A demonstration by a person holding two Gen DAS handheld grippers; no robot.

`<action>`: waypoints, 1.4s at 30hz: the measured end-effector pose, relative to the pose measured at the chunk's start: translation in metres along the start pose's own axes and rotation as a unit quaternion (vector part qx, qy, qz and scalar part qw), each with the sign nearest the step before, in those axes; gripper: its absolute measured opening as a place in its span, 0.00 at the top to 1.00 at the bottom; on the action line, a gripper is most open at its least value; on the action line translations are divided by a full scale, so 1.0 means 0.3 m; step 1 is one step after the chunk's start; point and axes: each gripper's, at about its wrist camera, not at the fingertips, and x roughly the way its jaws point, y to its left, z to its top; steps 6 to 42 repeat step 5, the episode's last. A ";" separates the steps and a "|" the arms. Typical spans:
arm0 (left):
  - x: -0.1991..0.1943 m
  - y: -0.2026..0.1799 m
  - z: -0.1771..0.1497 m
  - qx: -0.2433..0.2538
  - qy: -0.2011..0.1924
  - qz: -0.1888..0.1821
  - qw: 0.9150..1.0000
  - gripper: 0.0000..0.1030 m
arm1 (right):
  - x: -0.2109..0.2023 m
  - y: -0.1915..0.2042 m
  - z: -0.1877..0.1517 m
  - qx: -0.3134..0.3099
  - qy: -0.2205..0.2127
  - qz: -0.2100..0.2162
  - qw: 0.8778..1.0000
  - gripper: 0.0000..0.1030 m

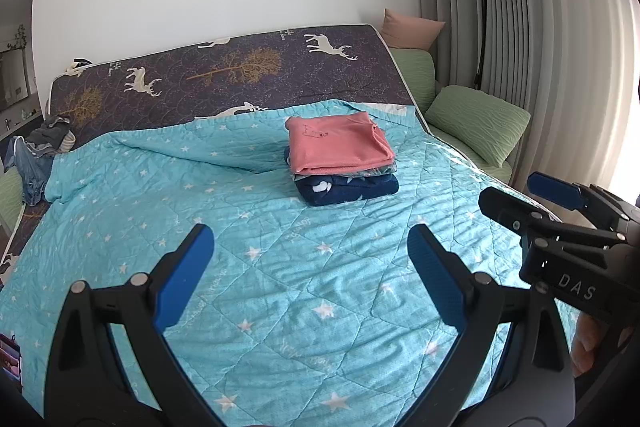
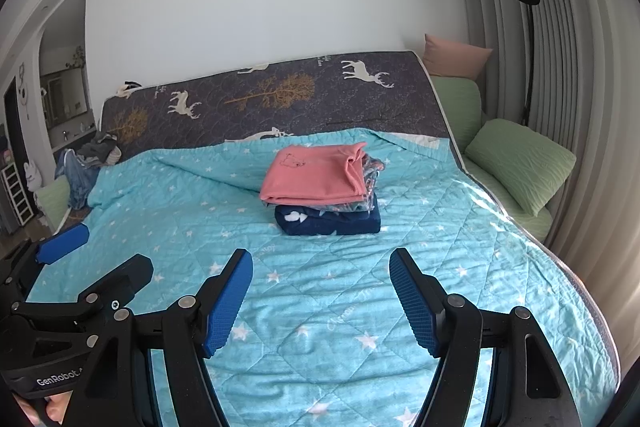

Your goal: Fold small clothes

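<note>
Both grippers hang above the near part of a bed covered by a turquoise quilt (image 1: 280, 267) printed with white stars. The left gripper (image 1: 310, 267) has its jaws spread wide with nothing between them, only quilt showing in the gap. The right gripper (image 2: 320, 291) is likewise spread wide and holds nothing. In the left wrist view the right gripper appears at the right edge, and in the right wrist view the left gripper shows at the left edge, so the two sit side by side, apart from each other.

The stack of folded clothes (image 1: 340, 163) lies on the quilt toward the far middle of the bed, well apart from both grippers. On top is a pink garment (image 2: 316, 173) with a small outline drawing on it, folded flat. Under it is a thin patterned layer, and at the bottom a navy garment (image 2: 332, 223) with white shapes.

Beyond the stack the quilt ends and a dark sheet with deer and trees (image 1: 240, 71) covers the far part of the bed. At the far left a heap of loose clothes (image 1: 44, 147) lies at the bed's edge. To the right sit green cushions (image 2: 520, 163), a pink pillow (image 2: 452, 59) and a black floor lamp (image 2: 528, 27) in front of grey curtains.
</note>
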 end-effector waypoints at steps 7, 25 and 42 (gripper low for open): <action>0.001 0.000 -0.002 0.000 0.000 0.000 1.000 0.06 | -0.004 0.002 -0.002 0.000 0.001 -0.001 1.000 0.29; 0.001 0.000 -0.002 0.000 0.000 0.000 1.000 0.06 | -0.004 0.002 -0.002 0.000 0.001 -0.001 1.000 0.29; 0.001 0.000 -0.002 0.000 0.000 0.000 1.000 0.06 | -0.004 0.002 -0.002 0.000 0.001 -0.001 1.000 0.29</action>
